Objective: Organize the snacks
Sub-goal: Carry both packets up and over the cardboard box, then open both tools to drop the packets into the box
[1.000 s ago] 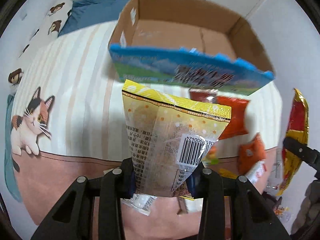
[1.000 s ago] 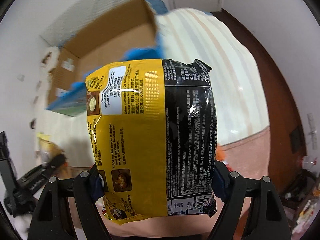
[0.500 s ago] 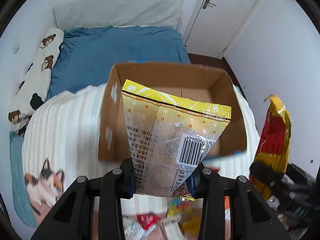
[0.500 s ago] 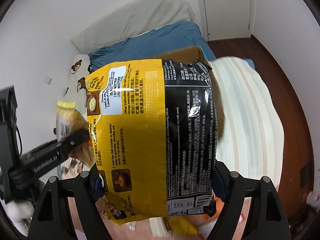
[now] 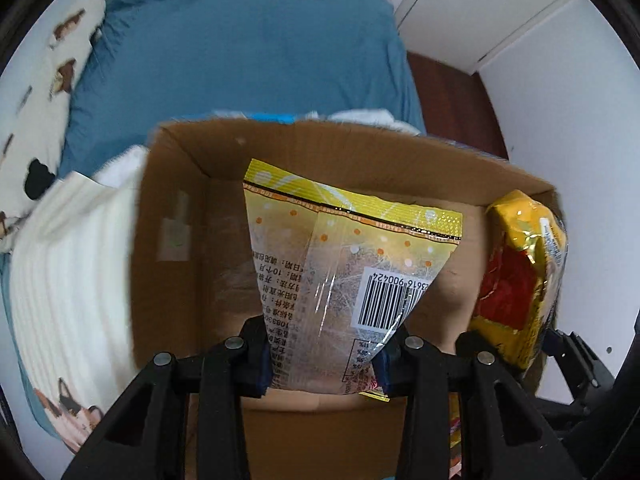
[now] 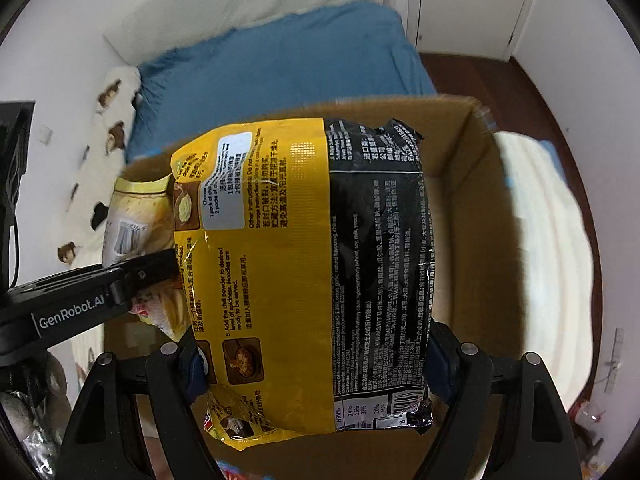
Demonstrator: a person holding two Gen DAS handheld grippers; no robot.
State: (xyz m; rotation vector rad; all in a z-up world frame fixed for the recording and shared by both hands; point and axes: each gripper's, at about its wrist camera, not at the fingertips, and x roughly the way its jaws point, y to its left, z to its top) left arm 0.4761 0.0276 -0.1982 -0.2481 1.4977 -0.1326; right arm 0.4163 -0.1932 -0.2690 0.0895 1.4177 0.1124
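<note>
An open brown cardboard box (image 5: 172, 208) sits on the blue-sheeted bed (image 5: 240, 60). Over it, the right gripper (image 6: 316, 364) jaws pinch a large yellow-and-black noodle packet (image 6: 304, 264). At its 9 o'clock, the left gripper (image 5: 324, 360) jaws pinch a smaller yellow-topped clear snack bag (image 5: 340, 280).

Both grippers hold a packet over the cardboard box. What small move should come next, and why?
Probably lower both a little, then release. The left gripper grips the pale yellow snack packet and the right gripper the yellow-and-black noodle packet, both above the open cardboard box, whose visible floor looks bare.
</note>
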